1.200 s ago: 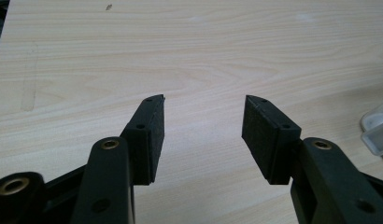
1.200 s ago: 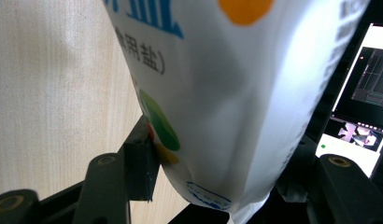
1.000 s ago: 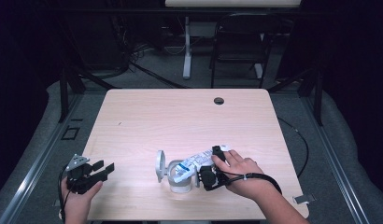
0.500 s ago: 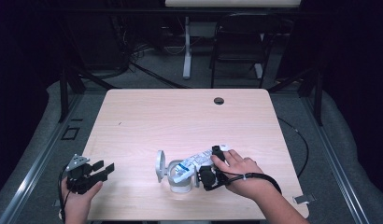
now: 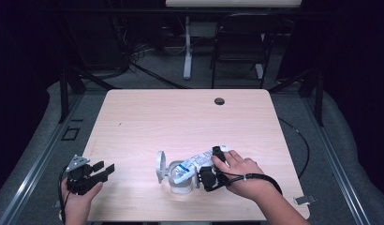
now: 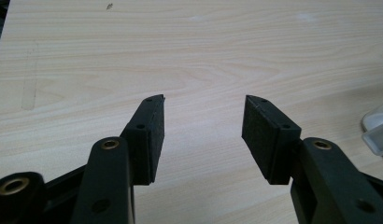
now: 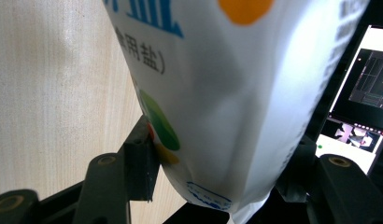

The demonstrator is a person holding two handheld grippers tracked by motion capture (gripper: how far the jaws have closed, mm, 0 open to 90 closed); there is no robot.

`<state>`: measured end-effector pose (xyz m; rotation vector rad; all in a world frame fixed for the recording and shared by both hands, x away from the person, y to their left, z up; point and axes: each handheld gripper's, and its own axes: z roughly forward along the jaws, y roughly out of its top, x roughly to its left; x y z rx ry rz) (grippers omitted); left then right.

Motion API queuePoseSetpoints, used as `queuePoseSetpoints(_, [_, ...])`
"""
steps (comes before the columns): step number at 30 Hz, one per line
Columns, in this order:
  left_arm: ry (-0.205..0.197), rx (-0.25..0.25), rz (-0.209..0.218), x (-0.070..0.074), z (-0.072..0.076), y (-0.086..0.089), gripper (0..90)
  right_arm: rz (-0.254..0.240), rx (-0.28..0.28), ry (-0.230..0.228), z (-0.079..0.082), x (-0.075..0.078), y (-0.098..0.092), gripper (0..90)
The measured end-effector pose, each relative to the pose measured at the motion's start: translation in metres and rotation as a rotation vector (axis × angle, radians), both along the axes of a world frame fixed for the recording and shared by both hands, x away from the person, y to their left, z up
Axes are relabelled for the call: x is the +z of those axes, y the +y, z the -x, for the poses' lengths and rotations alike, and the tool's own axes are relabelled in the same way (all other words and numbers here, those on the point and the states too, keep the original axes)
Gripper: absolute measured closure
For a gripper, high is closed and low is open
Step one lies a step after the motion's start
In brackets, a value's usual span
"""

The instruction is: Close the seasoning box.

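The right gripper (image 5: 205, 174) sits near the front edge of the table (image 5: 180, 117), gripped from above by the person's right hand (image 5: 239, 171). Its jaws are clamped on a white bag of salt (image 5: 195, 161), wide apart because the bag is thick. In the right gripper view the bag (image 7: 227, 93) fills the space between the two pads: the left pad (image 7: 142, 161) presses against its side by the green and orange print, and the opposite pad is mostly hidden behind the bag's bulge. The bag's sealed bottom end sits deep in the throat of the claw, and the rest of it runs away from the fingertips, with blue lettering on its face.

Seen from above, the bag lies tilted, its far end reaching out from the claw over a clear round jar (image 5: 180, 180) that stands just beyond the fingertips. A round lid (image 5: 160, 166) stands on edge against the jar's far side.

The left gripper (image 5: 103, 171) rests well apart at the table's left front corner, held in the left hand (image 5: 77, 201). Its jaws stand wide with only bare wood between them.
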<state>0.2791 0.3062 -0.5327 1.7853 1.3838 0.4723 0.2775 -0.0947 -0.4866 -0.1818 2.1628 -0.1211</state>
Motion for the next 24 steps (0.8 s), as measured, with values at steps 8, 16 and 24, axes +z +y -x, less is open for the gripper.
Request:
queuePoseSetpoints(8, [0.0,0.0,0.001,-0.0001,0.0,0.0003,49.3,0.004,0.001,0.001,0.0,0.0004,0.0003,42.9])
queuePoseSetpoints(16, [0.0,0.001,0.002,-0.0002,0.0,0.0002,49.4,0.006,0.005,0.0,0.0,0.0008,0.0004,42.9])
queuePoseSetpoints(24, [0.002,0.001,0.003,-0.0008,-0.0001,0.0007,49.4,0.023,0.005,-0.003,0.0006,0.0025,0.0013,43.0])
